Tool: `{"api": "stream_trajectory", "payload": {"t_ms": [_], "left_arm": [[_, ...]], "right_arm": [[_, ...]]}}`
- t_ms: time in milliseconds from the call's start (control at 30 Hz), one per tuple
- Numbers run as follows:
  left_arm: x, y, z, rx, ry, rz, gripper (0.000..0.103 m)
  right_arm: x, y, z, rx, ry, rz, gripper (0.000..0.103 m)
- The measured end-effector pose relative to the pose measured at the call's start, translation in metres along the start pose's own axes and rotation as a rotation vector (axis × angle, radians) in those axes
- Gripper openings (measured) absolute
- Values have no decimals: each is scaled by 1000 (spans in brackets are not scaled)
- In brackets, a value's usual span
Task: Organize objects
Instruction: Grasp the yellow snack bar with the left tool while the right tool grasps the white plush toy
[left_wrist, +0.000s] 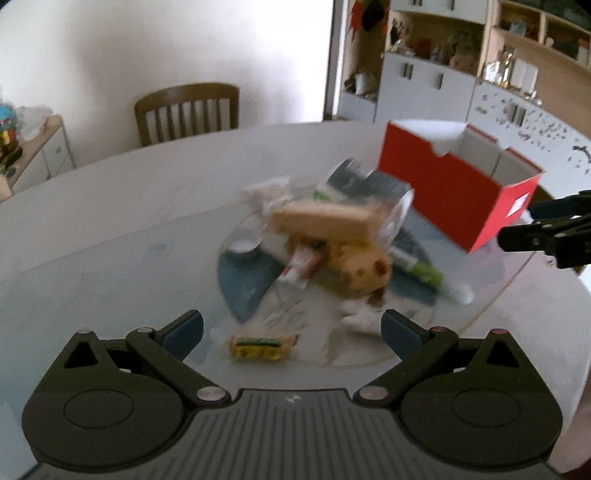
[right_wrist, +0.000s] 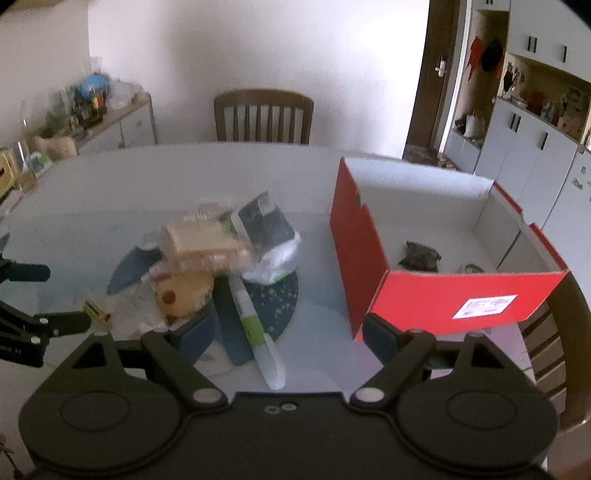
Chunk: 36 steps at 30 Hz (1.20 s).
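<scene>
Tube, green-and-white plastic, looks light, soft, slippery; we grip mid-body with the empty, wide-open right tool; left tool likewise.

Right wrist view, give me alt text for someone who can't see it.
An open right gripper hangs empty above a white table, between a jumbled pile and an open red box. The pile has a green-and-white tube lying on a dark blue mat. The box holds a small dark item; the left gripper shows at the left edge.
</scene>
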<state>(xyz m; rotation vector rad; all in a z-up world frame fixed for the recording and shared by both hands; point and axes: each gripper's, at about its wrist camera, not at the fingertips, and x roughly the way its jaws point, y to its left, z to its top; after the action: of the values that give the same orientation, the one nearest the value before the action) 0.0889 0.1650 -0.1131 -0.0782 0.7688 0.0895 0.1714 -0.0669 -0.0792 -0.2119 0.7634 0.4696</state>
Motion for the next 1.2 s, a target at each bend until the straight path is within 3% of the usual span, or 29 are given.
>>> {"api": "stream_trajectory", "payload": {"t_ms": [167, 700, 1200], "left_arm": [[20, 9, -9, 9, 33, 40, 103], [47, 20, -18, -14, 70, 28, 103], [56, 31, -22, -63, 96, 31, 99]], "right_arm": [[14, 9, -5, -24, 32, 19, 87], [61, 78, -16, -239, 132, 138, 86], [89, 90, -15, -299, 170, 212, 83]]}}
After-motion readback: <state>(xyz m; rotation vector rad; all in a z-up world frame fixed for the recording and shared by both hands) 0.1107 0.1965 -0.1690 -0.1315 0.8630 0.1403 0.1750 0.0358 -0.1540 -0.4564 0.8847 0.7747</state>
